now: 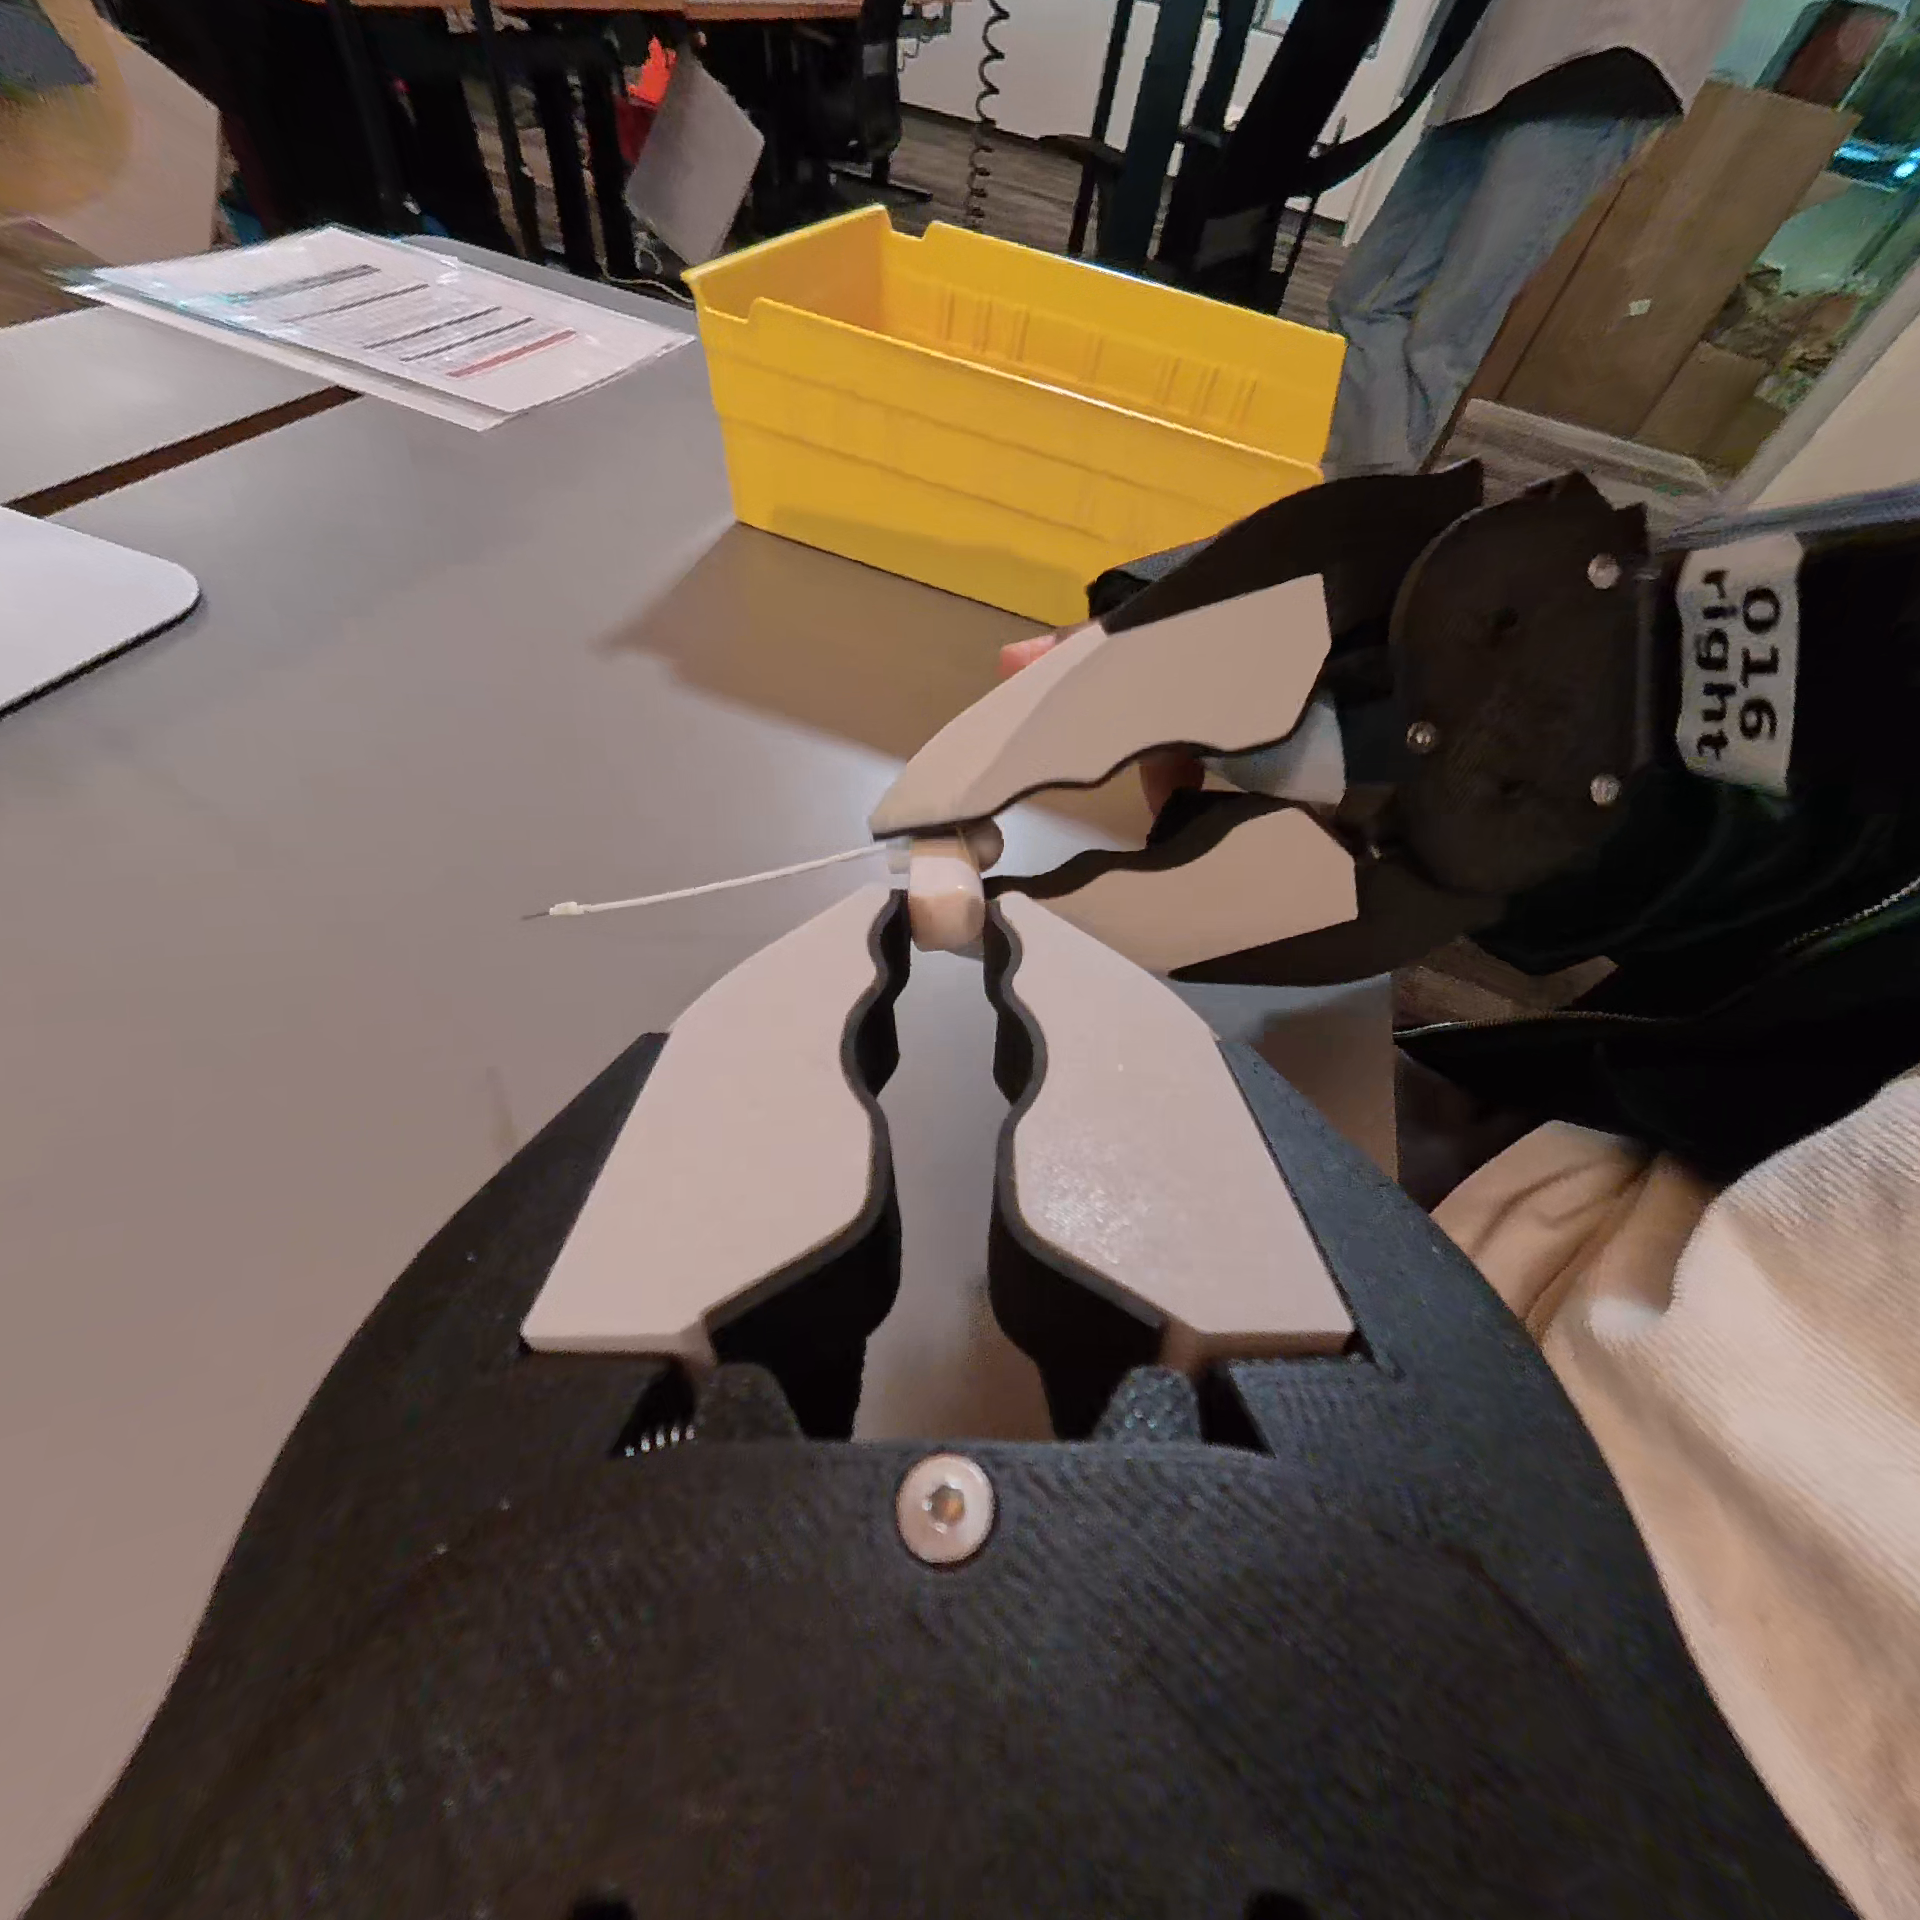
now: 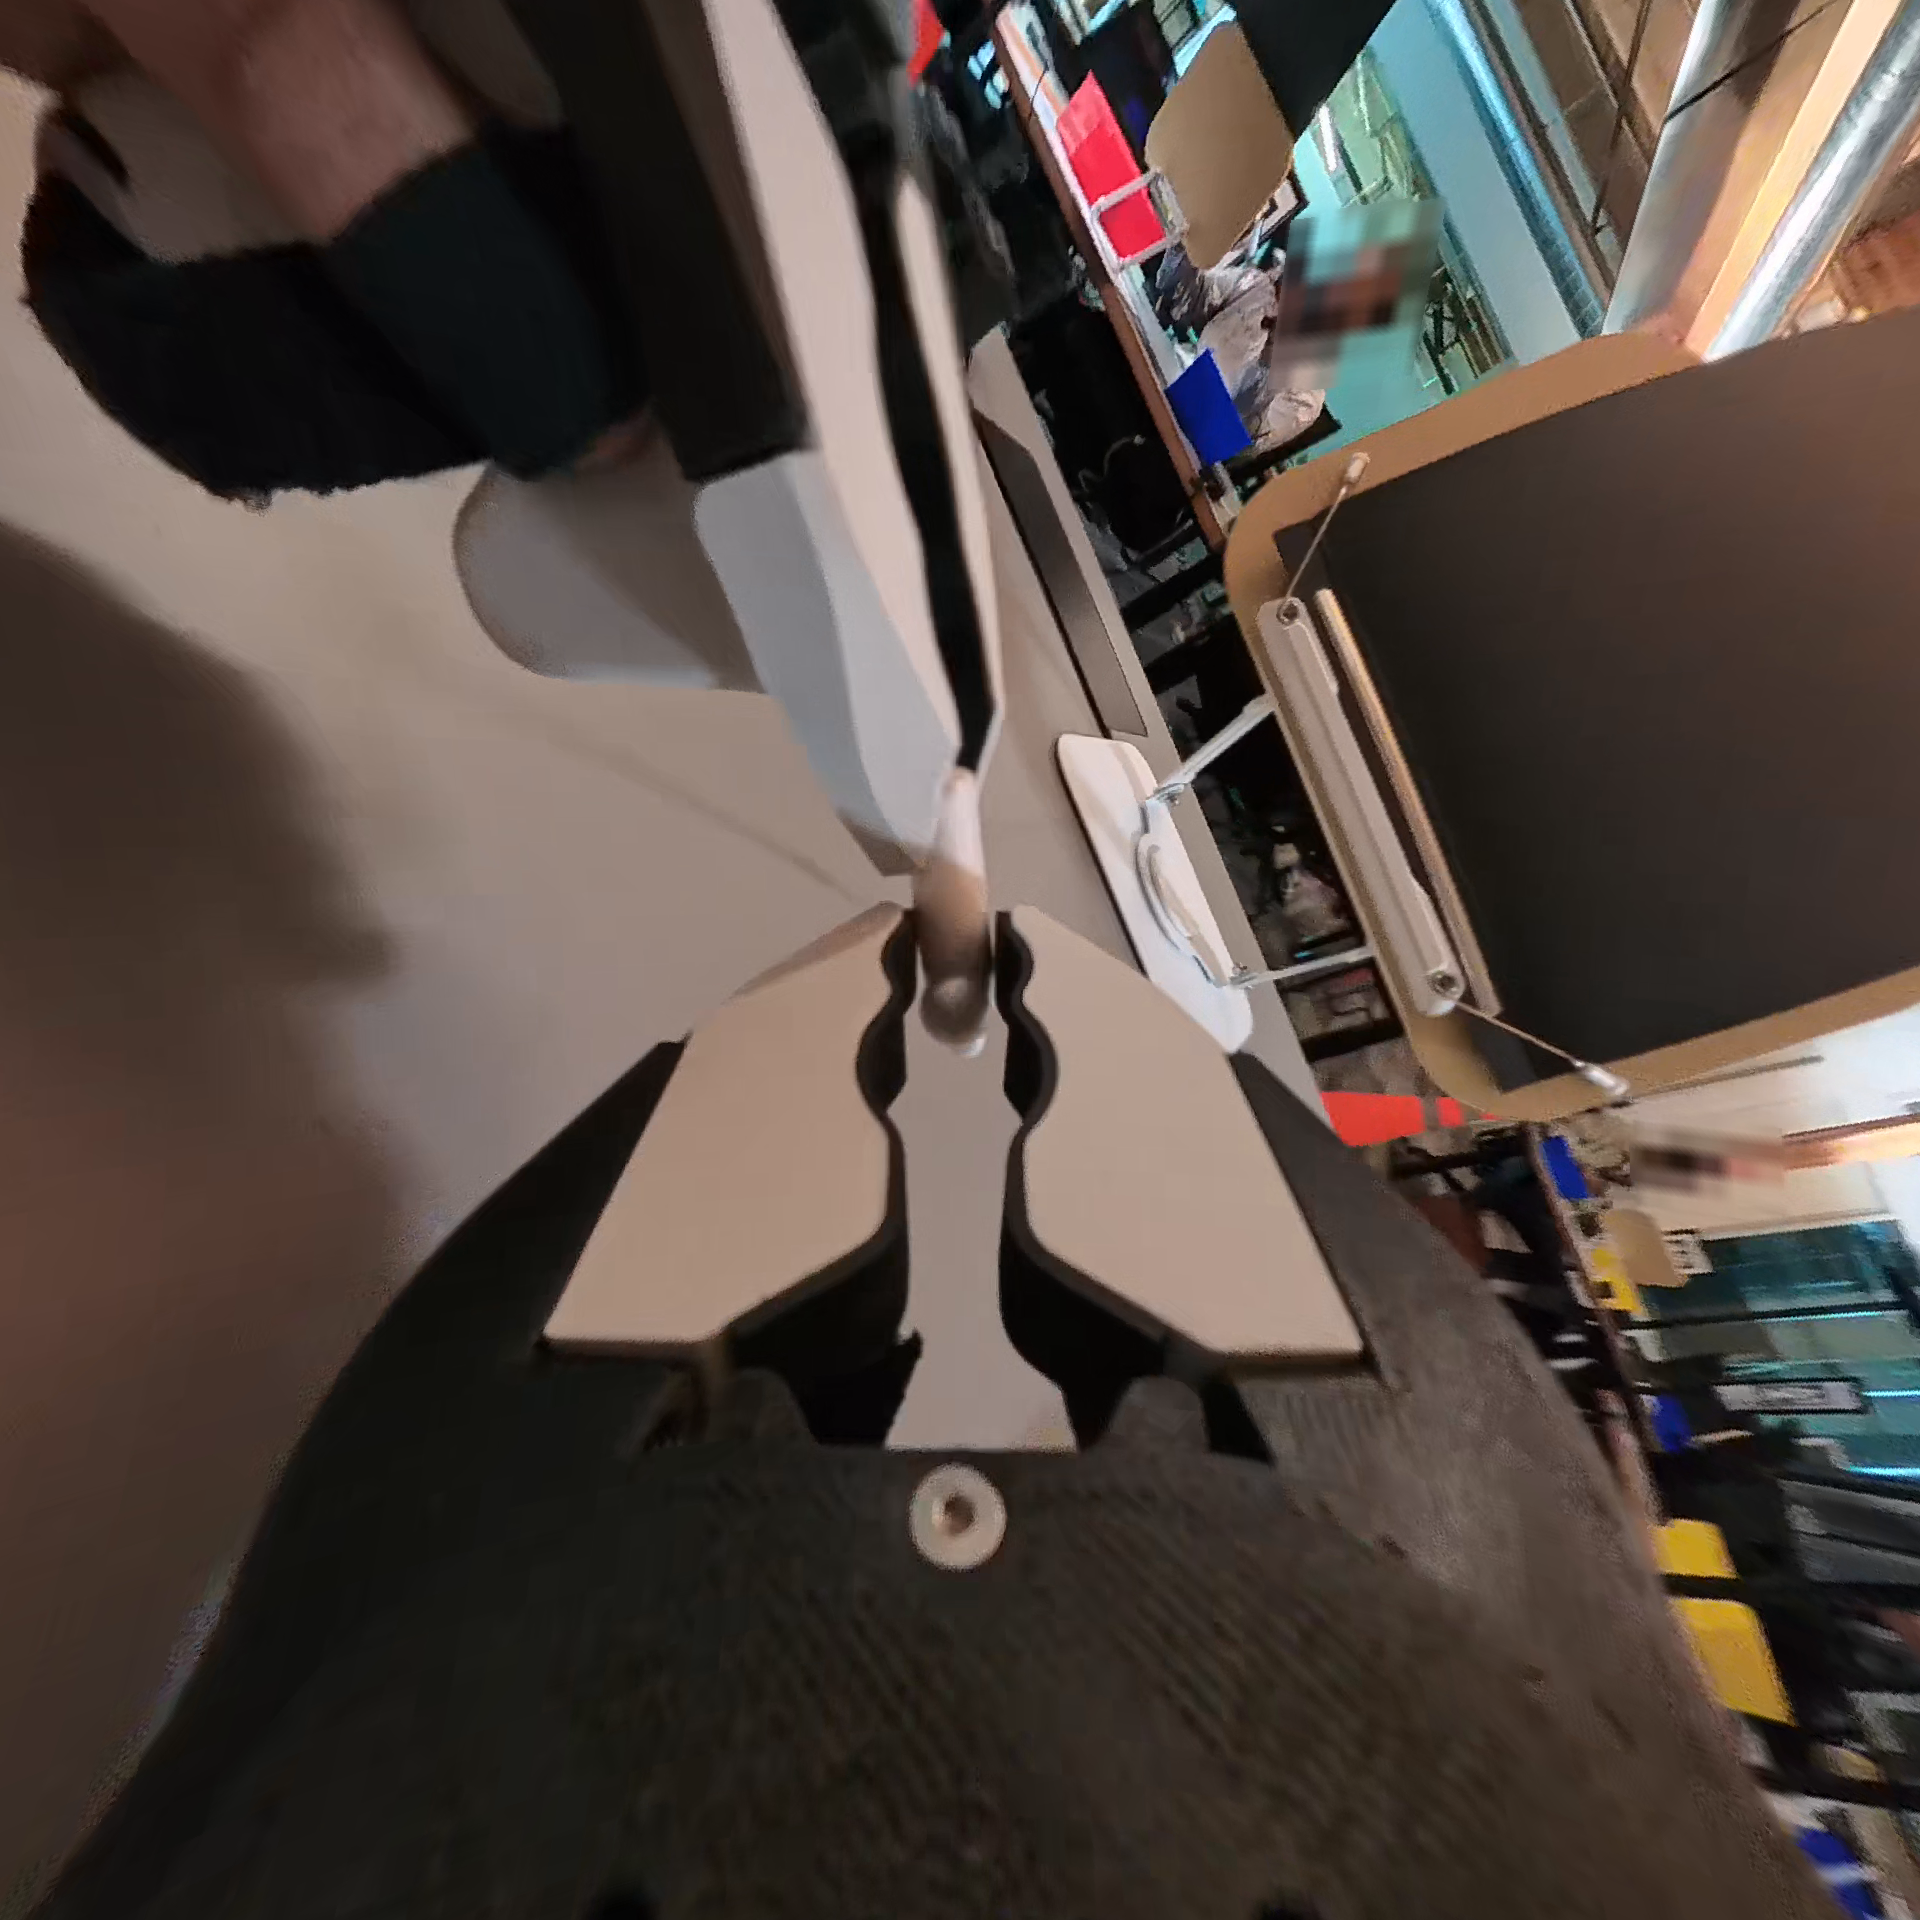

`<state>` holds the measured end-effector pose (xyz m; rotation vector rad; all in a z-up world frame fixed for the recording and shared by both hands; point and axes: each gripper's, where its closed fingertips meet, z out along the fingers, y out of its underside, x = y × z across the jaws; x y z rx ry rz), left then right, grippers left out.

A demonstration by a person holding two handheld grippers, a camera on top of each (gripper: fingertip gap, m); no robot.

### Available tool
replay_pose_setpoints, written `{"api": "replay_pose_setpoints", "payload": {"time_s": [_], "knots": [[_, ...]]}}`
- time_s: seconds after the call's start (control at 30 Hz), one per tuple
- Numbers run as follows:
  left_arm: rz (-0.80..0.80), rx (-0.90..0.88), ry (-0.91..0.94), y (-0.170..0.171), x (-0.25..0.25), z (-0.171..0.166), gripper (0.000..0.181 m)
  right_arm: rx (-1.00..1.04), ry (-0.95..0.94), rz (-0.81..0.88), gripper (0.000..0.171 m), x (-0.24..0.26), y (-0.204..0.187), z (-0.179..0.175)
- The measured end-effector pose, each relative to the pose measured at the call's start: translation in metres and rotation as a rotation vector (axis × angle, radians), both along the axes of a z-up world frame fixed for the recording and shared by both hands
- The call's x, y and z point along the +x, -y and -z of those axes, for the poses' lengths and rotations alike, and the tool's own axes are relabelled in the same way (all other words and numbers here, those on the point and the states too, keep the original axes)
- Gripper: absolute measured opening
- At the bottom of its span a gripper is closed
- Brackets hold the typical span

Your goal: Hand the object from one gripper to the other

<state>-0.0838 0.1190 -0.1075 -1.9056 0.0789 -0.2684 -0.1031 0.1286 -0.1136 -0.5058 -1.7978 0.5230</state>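
**Both grippers on the object, mid-handover**

Your left gripper (image 1: 943, 920) has its tips clenched on the small beige object (image 1: 945, 902), held above the grey table (image 1: 364, 727). Your right gripper (image 1: 935, 847) comes in from three o'clock and meets the same piece at its upper end, so the two sets of tips cross nearly at right angles. That crossing looks deliberate: each gripper takes its own part of a very small body without fouling the other.

In the right wrist view, the right gripper (image 2: 951, 977) is closed on the object (image 2: 951, 935), with the left gripper (image 2: 940, 821) reaching down from twelve o'clock onto the far end.

A thin white wire (image 1: 717, 888) trails off toward nine o'clock, free of both grippers. The yellow bin (image 1: 997, 416) sits at twelve o'clock, well apart.

The object is mostly hidden between the tips, so you cannot judge its full shape. The right wrist view is blurred, and how firmly either side bites is unclear.
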Motion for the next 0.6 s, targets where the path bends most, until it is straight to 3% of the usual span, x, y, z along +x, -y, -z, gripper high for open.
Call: {"api": "replay_pose_setpoints", "payload": {"time_s": [0.03, 0.17, 0.3, 0.47, 0.6], "knots": [[-0.008, 0.0, -0.016, 0.0, 0.0, 0.0, 0.013, 0.04, 0.002, 0.007, 0.013, 0.0, 0.0, 0.002], [-0.006, 0.044, -0.067, 0.0, 0.001, -0.005, 0.013, 0.096, -0.029, 0.025, 0.013, -0.001, 0.0, -0.002], [0.008, 0.147, 0.027, 0.0, 0.003, -0.02, 0.027, -0.056, -0.039, 0.021, 0.012, 0.0, -0.007, -0.01], [-0.001, 0.188, 0.184, 0.003, -0.007, -0.024, 0.028, -0.509, -0.047, -0.052, 0.012, 0.003, -0.02, -0.031], [0.077, 0.155, 0.346, 0.004, -0.001, -0.019, 0.009, -0.967, -0.063, -0.196, 0.012, 0.01, -0.026, -0.055]]}}
